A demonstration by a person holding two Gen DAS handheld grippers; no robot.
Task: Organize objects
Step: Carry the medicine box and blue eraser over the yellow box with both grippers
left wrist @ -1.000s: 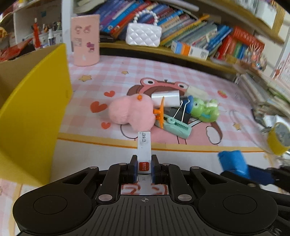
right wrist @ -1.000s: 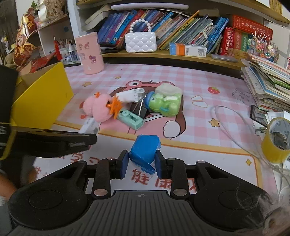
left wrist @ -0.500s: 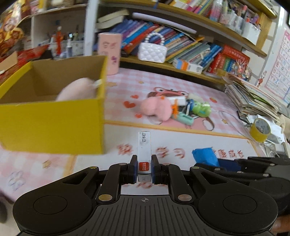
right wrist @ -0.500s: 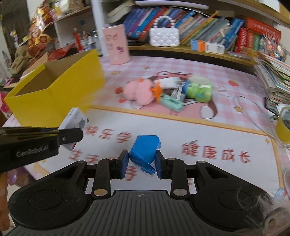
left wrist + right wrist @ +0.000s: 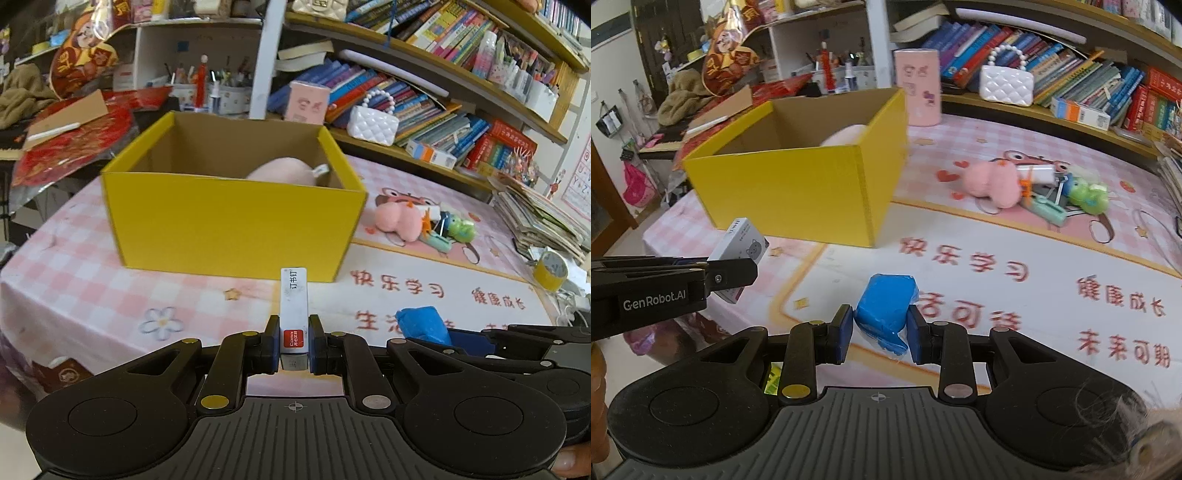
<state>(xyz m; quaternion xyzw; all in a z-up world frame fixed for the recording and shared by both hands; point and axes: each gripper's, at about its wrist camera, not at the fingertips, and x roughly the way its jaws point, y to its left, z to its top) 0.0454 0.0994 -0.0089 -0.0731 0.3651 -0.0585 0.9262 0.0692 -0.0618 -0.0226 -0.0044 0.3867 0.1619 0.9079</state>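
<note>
A slim white cardboard staple box (image 5: 293, 306), judged light and stiff, is clamped by its narrow sides in the left gripper (image 5: 293, 345) fingers at lower centre, while a soft blue wrapped block (image 5: 886, 308) is pinched in the right gripper (image 5: 881, 334), below the open yellow cardboard box (image 5: 236, 218).

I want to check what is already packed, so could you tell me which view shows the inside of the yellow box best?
The left wrist view: it looks over the front wall of the yellow box to the pink plush inside. The right wrist view shows the box from its corner, so only the top of the plush shows.
</note>
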